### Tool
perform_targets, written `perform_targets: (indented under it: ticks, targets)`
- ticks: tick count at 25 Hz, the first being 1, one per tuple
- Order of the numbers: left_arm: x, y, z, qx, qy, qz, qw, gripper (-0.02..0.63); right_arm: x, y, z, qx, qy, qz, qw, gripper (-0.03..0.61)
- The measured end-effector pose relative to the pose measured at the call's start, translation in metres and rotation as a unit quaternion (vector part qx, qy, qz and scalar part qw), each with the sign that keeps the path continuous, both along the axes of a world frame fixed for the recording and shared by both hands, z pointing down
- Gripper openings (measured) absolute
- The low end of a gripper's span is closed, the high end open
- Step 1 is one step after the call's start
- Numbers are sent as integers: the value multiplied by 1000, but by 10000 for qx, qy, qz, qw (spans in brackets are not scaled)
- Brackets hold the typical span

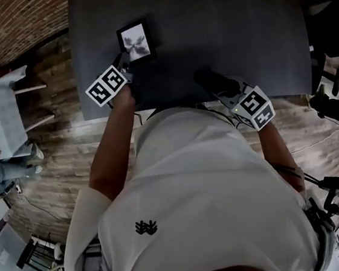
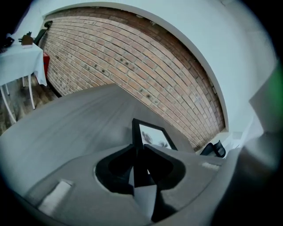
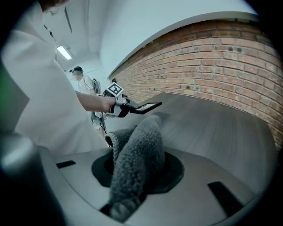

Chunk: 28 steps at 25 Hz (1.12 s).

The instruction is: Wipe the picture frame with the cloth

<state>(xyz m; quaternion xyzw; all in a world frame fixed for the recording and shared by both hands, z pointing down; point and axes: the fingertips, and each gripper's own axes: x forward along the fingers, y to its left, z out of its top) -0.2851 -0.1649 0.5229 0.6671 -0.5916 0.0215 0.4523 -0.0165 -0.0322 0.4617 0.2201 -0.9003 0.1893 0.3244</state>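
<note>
1. The left gripper (image 2: 140,162) is clamping its jaws on the near edge of the picture frame (image 1: 135,40). It is holding the frame face up over the left part of the dark surface (image 1: 236,27).
2. The right gripper (image 1: 217,85) is gripping the grey fleecy cloth (image 3: 138,154) between its jaws, well apart from the frame, by the surface's near edge.
3. Wiping is apparently not yet under way. The next move is calling for the cloth to travel left onto the glass while the left gripper is steadying the frame.
</note>
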Motion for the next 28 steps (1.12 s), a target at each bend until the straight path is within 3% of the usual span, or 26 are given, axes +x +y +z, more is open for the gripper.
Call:
perform_targets:
  ticks: [8, 20, 28]
  targets:
    - [-54, 2, 41, -232, -518, -280, 9980, 75, -12, 18, 3, -89, 131, 430, 9989, 92]
    - [-82, 3, 83, -436, -1083, -197, 9930, 75, -20, 34, 6, -159, 221, 489, 9984, 91]
    - [-78, 4, 64, -279, -1341, -222, 9903, 83, 2, 19, 4, -58, 62, 284, 9996, 91]
